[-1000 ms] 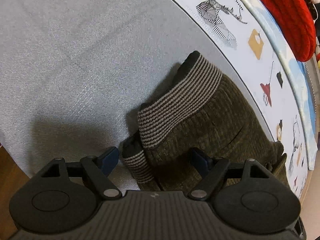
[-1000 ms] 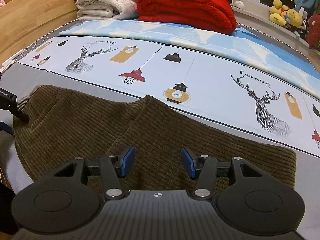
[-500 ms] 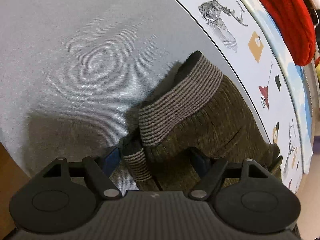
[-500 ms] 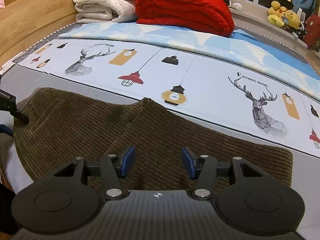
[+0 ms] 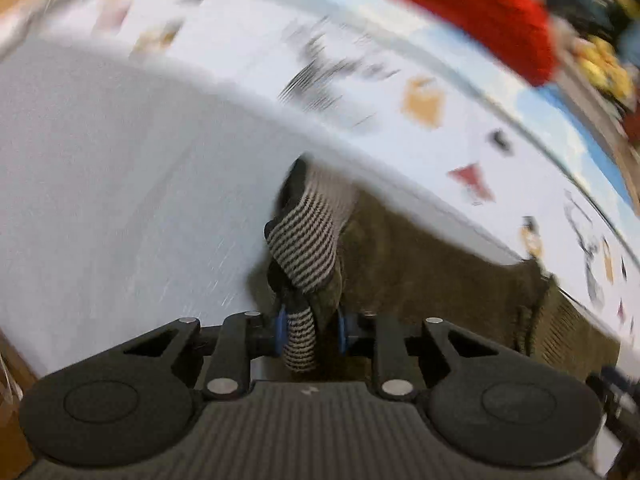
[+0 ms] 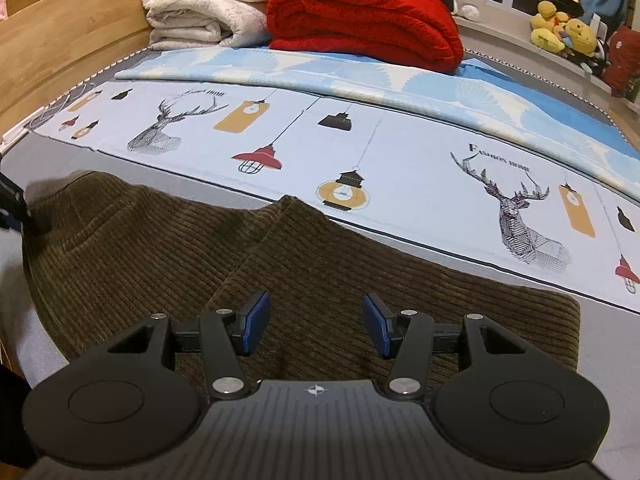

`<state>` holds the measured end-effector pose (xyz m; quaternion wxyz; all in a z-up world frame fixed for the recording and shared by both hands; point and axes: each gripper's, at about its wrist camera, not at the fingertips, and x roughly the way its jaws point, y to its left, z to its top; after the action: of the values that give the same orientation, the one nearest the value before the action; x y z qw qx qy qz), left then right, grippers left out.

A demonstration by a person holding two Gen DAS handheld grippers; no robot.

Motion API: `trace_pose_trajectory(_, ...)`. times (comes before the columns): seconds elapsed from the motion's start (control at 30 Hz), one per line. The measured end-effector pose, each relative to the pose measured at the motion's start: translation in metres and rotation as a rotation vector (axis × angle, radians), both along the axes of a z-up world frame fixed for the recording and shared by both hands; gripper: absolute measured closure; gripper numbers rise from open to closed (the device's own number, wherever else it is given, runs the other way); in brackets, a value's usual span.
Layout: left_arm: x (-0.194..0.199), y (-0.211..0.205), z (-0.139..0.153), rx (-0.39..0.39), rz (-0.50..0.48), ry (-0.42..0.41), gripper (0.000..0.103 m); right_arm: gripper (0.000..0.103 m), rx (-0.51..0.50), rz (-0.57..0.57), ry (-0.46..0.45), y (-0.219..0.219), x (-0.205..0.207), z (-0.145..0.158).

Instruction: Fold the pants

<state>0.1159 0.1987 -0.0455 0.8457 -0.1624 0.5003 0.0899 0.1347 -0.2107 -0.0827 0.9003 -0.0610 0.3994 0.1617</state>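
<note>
Since half a second ago my left hand-held gripper has clamped shut on the striped waistband of the pants; before, its blue pads stood wide apart on either side of that ribbed band. Now the band is pinched between them, bunched into a narrow roll, and the left wrist view is smeared with motion blur, so finer detail there is hard to read. The corduroy runs away to the right from the pinched waistband, lying on the grey bed cover.

My right hand-held gripper has its jaws spread open, with nothing between the pads. It sits low over the brown corduroy near the crotch ridge, where the two legs meet in a raised fold. I cannot tell whether its fingers touch the cloth. The pants lie spread across the near part of the bed, with the waist end at the far left of the right wrist view. Beyond them is the printed sheet with deer and lamps, and at the head of the bed a folded red blanket sits beside a folded cream blanket.
</note>
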Motion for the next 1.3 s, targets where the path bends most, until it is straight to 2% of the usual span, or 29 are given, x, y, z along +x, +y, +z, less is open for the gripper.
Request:
trace_pose_trajectory(0.07,-0.001,-0.03,0.024,0.064,-0.1,-0.102,0.079,0.049,0.015,-0.017,-0.005,-0.007,-0.001,0.003)
trace_pose_trajectory(0.3,-0.007,-0.162,0.069,0.102,-0.459,-0.349,0.081,0.049,0.023,-0.131,-0.035,-0.055,-0.01,0.012)
trace_pose_trajectory(0.4,-0.017,-0.231,0.072,0.076,-0.673,-0.416,0.079,0.049,0.025,-0.229,-0.038,-0.082,-0.013,0.012)
trace_pose_trajectory(0.47,-0.021,-0.271,0.069,0.003,-0.827,-0.399,0.071,0.049,0.045,-0.318,-0.033,-0.103,-0.014,0.013)
trace_pose_trajectory(0.5,-0.02,-0.286,0.066,-0.045,-0.884,-0.373,0.062,0.049,0.065,-0.359,-0.026,-0.114,-0.014,0.012)
trace_pose_trajectory(0.53,-0.019,-0.293,0.064,-0.088,-0.898,-0.367,0.06,0.049,0.09,-0.406,-0.015,-0.126,-0.015,0.012)
trace_pose_trajectory(0.6,-0.012,-0.291,0.064,-0.142,-0.833,-0.365,0.051,0.049,0.13,-0.478,0.011,-0.145,-0.017,0.009)
trace_pose_trajectory(0.67,0.002,-0.277,0.061,-0.186,-0.735,-0.335,0.049,0.049,0.178,-0.5,0.04,-0.155,-0.017,0.005)
trace_pose_trajectory(0.77,0.019,-0.259,0.052,-0.17,-0.6,-0.268,0.049,0.046,0.261,-0.459,0.094,-0.155,-0.014,-0.002)
trace_pose_trajectory(0.83,0.029,-0.25,0.041,-0.146,-0.53,-0.195,0.049,0.032,0.338,-0.421,0.153,-0.149,-0.008,-0.008)
trace_pose_trajectory(0.93,0.037,-0.228,0.034,-0.114,-0.503,-0.144,0.049,0.023,0.443,-0.357,0.272,-0.135,0.004,-0.022)
trace_pose_trajectory(1.0,0.036,-0.221,0.034,-0.068,-0.507,-0.138,0.049,0.021,0.434,-0.327,0.329,-0.12,0.012,-0.03)
trace_pose_trajectory(1.07,0.035,-0.216,0.033,-0.036,-0.507,-0.138,0.048,0.02,0.353,-0.337,0.363,-0.107,0.02,-0.039)
trace_pose_trajectory(1.13,0.032,-0.211,0.033,-0.027,-0.503,-0.131,0.048,0.013,0.303,-0.372,0.381,-0.1,0.025,-0.047)
trace_pose_trajectory(1.3,0.021,-0.195,0.039,-0.022,-0.499,-0.134,0.046,0.004,0.304,-0.404,0.415,-0.089,0.035,-0.061)
